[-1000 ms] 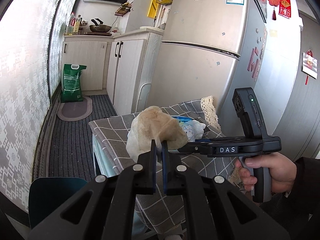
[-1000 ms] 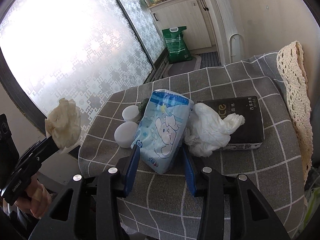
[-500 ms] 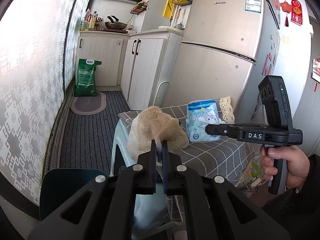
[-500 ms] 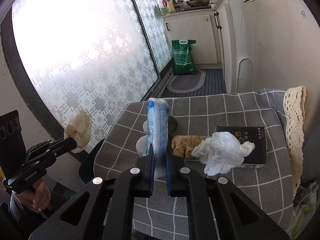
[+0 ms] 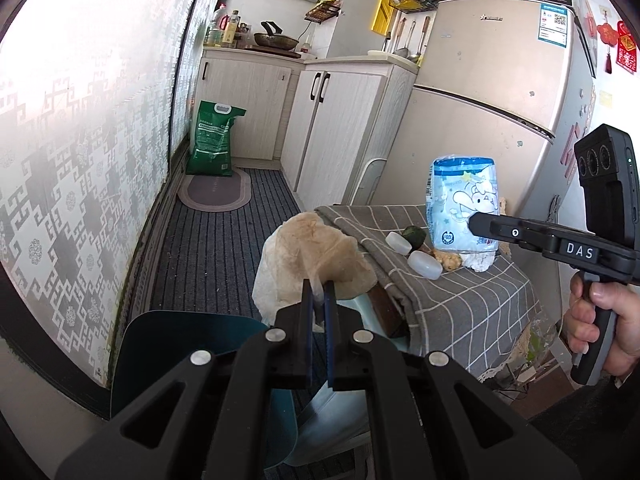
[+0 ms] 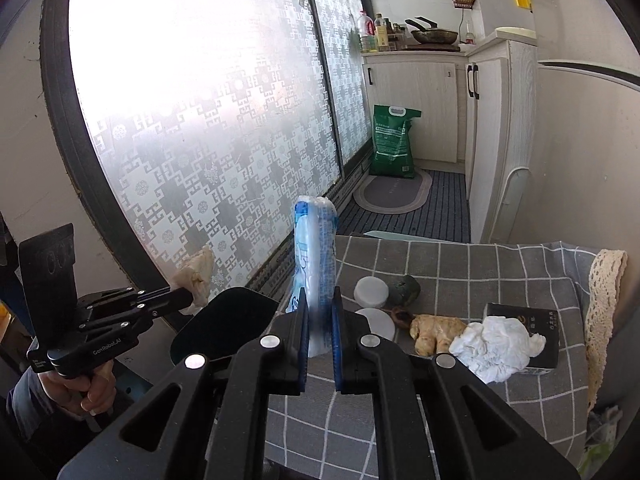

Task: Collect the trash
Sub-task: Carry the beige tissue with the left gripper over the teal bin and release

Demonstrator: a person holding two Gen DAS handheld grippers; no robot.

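My left gripper (image 5: 319, 294) is shut on a crumpled beige paper wad (image 5: 316, 260), held off the table's left side above a dark teal bin (image 5: 188, 356). The wad also shows in the right wrist view (image 6: 198, 274). My right gripper (image 6: 320, 312) is shut on a blue-and-white plastic packet (image 6: 314, 248), held upright above the table's left edge; the packet shows in the left wrist view (image 5: 464, 204). On the grey checked tablecloth (image 6: 460, 408) lie a white crumpled tissue (image 6: 496, 344), a ginger-like lump (image 6: 436, 334) and a dark green scrap (image 6: 406, 288).
Two white round lids (image 6: 372, 292) and a black box (image 6: 536, 330) lie on the table. The bin shows in the right wrist view (image 6: 222, 324). A patterned glass door (image 6: 200, 120) runs along the left. A fridge (image 5: 480, 120), cabinets (image 5: 332, 128) and a green sack (image 5: 214, 140) stand beyond.
Both grippers have drawn back from the table and leftward. The right gripper closed on the blue packet and lifted it upright. The left holds the beige wad lower, over the bin.
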